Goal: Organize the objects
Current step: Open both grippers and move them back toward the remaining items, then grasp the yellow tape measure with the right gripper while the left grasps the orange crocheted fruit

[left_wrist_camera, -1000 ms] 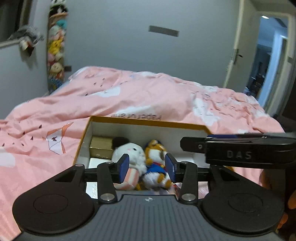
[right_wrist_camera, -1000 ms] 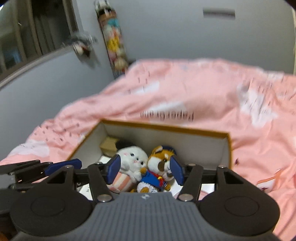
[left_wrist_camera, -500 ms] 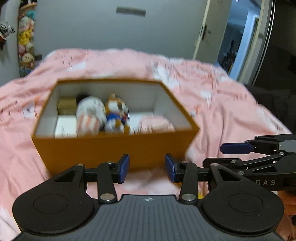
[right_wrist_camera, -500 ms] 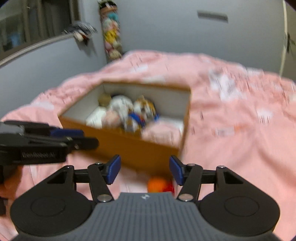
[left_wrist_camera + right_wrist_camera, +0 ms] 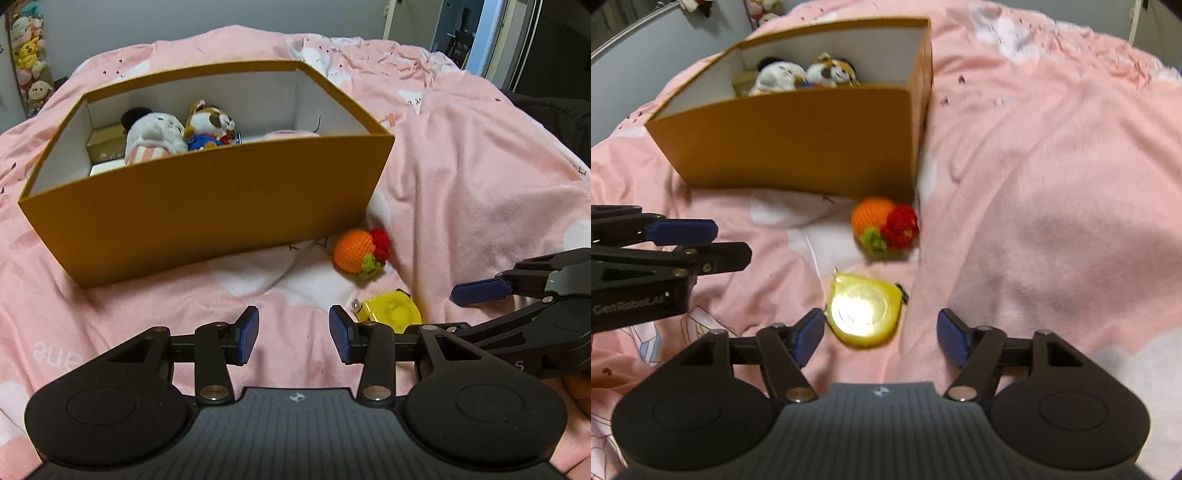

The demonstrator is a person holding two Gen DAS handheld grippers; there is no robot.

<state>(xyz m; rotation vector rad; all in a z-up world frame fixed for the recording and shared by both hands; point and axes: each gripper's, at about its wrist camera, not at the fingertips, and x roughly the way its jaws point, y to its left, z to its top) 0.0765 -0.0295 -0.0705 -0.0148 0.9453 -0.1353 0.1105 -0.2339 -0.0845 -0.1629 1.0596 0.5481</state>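
An orange cardboard box sits on the pink bed and holds a white plush, a tiger plush and a gold box. It also shows in the right wrist view. An orange and red knitted toy lies by the box's near right corner. A yellow tape measure lies nearer. My left gripper is open and empty over the blanket. My right gripper is open, just behind the tape measure.
The pink blanket covers the whole bed. A hanging column of plush toys is at the far left wall. A doorway is at the far right. Dark cloth lies at the bed's right edge.
Both grippers have pulled back from over the box and dropped low. The knitted toy and tape measure have come into view in front of them. Both grippers stay open.
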